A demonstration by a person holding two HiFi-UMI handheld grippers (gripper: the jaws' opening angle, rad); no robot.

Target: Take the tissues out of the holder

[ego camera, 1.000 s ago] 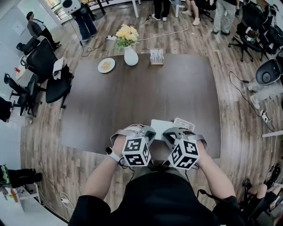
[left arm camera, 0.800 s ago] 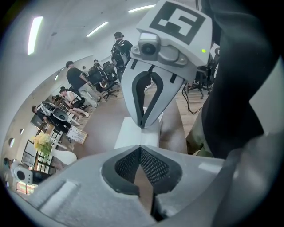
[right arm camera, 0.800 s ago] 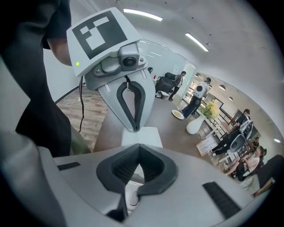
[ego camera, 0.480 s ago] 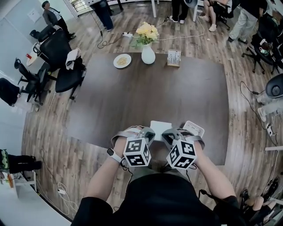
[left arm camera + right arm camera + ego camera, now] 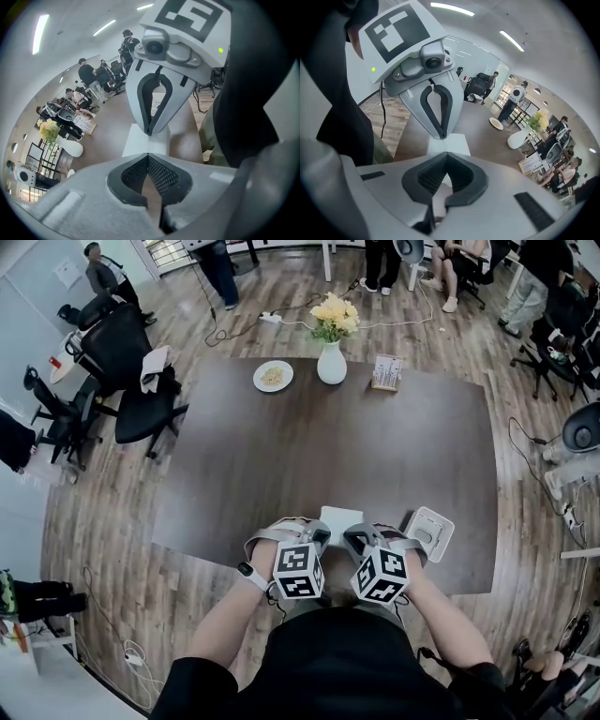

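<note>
White tissues (image 5: 339,517), one flat square stack, lie on the dark wooden table (image 5: 328,446) at its near edge, just ahead of both tools. White holder (image 5: 431,532), open tray form, lies to the right of the stack and apart from it, apparently empty. Left gripper (image 5: 148,155): jaws fully together, nothing between the pads. Right gripper (image 5: 446,154): likewise closed and empty, set nose to nose with the left. Both tips are at the near edge of the stack; whether they touch it cannot be told. Status, judged: the tissues appear already clear of the holder, so the step in hand is likely the closing withdrawal. Handling note: raise both tools straight up and back, so no closed tip snags the top sheet or nudges the light holder. Should any sheets remain inside, spread one tool's jaws before approach, pinch the sheets by an edge, and steady the holder's rim with the other tool. Change against one second ago: the holder then sat close against the stack's right side, partly behind the right gripper; it now sits further right, with bare table between. Vase (image 5: 331,363), plate (image 5: 273,376) and card stand (image 5: 386,372) at the far edge show further right, the head camera having swung.
</note>
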